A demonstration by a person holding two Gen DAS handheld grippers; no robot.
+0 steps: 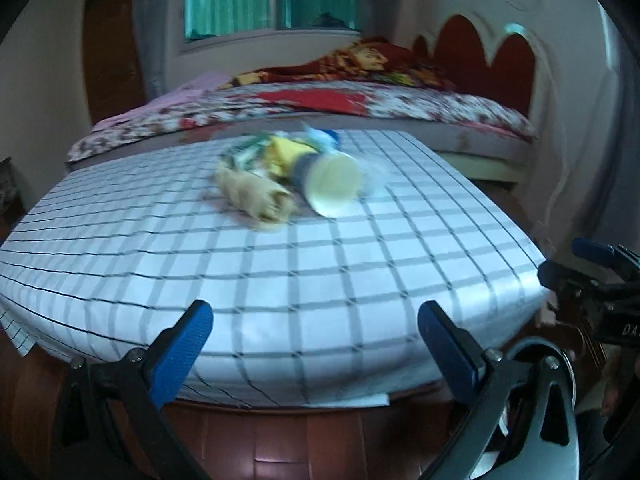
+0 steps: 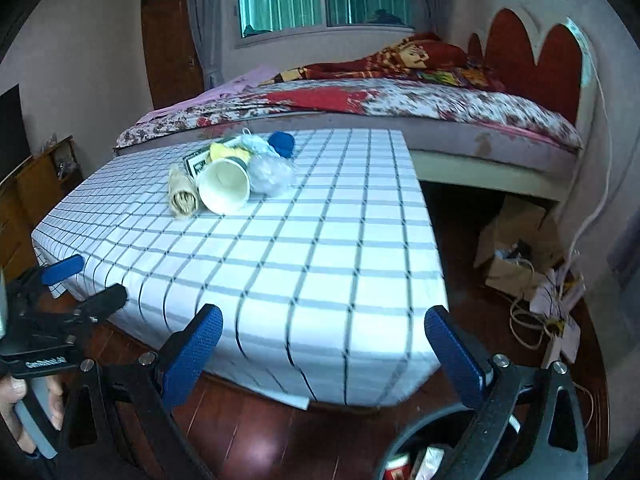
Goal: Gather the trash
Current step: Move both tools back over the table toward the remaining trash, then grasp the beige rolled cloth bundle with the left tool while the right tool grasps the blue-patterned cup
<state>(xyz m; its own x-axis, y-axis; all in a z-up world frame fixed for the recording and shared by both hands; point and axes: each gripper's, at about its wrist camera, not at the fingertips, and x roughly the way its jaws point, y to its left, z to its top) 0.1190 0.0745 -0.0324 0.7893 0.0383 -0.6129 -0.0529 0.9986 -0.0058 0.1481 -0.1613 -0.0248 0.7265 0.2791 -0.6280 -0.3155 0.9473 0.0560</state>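
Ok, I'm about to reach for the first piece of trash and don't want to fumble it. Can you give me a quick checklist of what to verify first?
1. Left gripper open and holding nothing: ok.
2. Right gripper open and holding nothing: ok.
3. Trash in view: ok. Paper cup lies on its side, mouth toward the grippers, beside the brown paper roll and clear plastic wrap.
4. Path across the checked tablecloth to the pile unobstructed: ok.
5. Bin within reach: ok, below the right gripper.
6. Left view sharp: not ok, blurred.
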